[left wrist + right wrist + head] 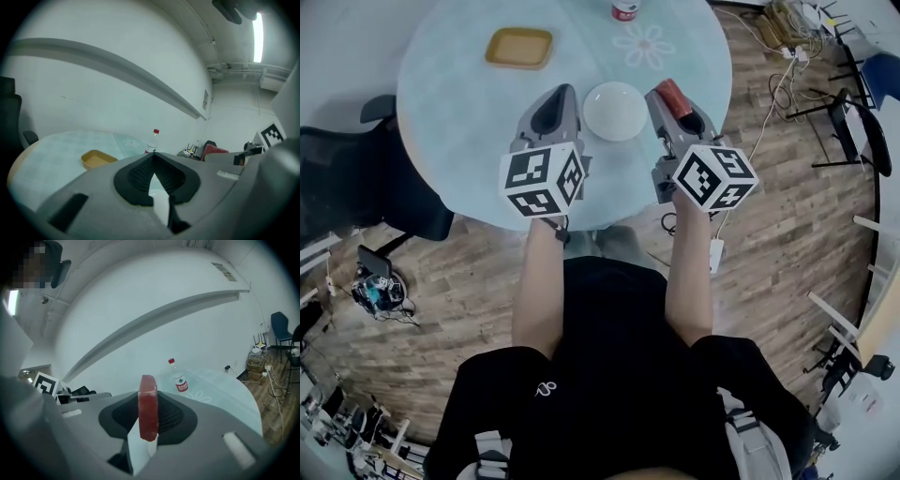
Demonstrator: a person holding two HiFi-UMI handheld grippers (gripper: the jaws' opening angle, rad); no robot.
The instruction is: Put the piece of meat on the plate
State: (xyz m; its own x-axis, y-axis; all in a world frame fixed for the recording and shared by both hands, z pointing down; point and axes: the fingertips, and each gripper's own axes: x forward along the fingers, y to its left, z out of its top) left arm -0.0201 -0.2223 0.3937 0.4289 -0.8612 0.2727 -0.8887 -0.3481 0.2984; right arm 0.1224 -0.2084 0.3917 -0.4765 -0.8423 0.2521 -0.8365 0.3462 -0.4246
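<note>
Red meat slab [148,414] upright, pinched between right gripper [149,401] jaws; left gripper [153,158] jaws pressed together.

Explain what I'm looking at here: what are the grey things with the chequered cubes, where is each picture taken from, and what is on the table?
A person holds a two-jaw gripper in each hand; the patterned cubes are part of the grippers. The head view comes from a camera on the person's head, looking down. The other two come from cameras riding on each gripper, looking along its jaws. On the round table are an empty white plate, a tan tray and, further off, a red-capped bottle. The right gripper is shut on a red piece of meat, just right of the plate in the head view. The left gripper is shut with nothing between its jaws.
</note>
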